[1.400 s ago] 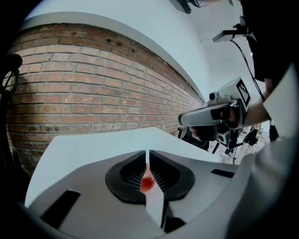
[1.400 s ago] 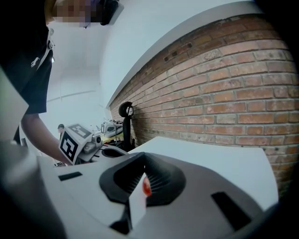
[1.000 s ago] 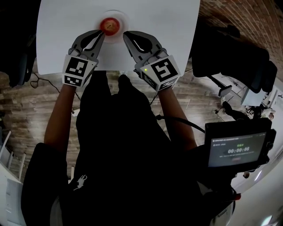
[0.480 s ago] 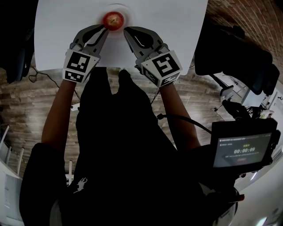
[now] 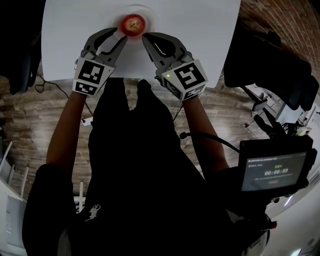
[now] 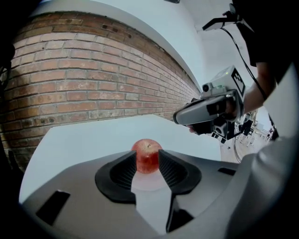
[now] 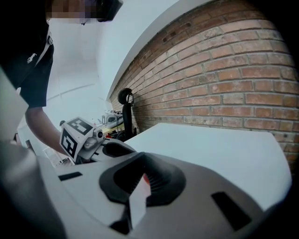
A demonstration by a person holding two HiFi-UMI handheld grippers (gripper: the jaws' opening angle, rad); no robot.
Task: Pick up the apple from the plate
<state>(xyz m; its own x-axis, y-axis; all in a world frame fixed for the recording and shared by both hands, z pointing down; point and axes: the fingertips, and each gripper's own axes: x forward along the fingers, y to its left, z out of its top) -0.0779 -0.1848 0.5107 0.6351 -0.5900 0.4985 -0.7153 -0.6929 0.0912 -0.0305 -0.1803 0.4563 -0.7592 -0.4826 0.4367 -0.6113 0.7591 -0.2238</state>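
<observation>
While the smooth white table (image 5: 200,40) bears the shallow pale plate (image 5: 148,15) with the round, glossy apple (image 5: 133,23) on it, centre your left gripper (image 5: 120,35). Its ribbed jaws have just been opening, and the apple sits at their tips, unpressed. Ease forward and close gently. Your right gripper (image 5: 146,37) is closed on nothing.

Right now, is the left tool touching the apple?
Cannot tell. Left gripper view: left tool's jaws, just opening, frame the apple, edges overlapping; no plain gap or contact.

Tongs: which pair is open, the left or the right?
The left tongs: their jaws have just been opening, with the apple in the gap, not squeezed. The right tongs are shut.
</observation>
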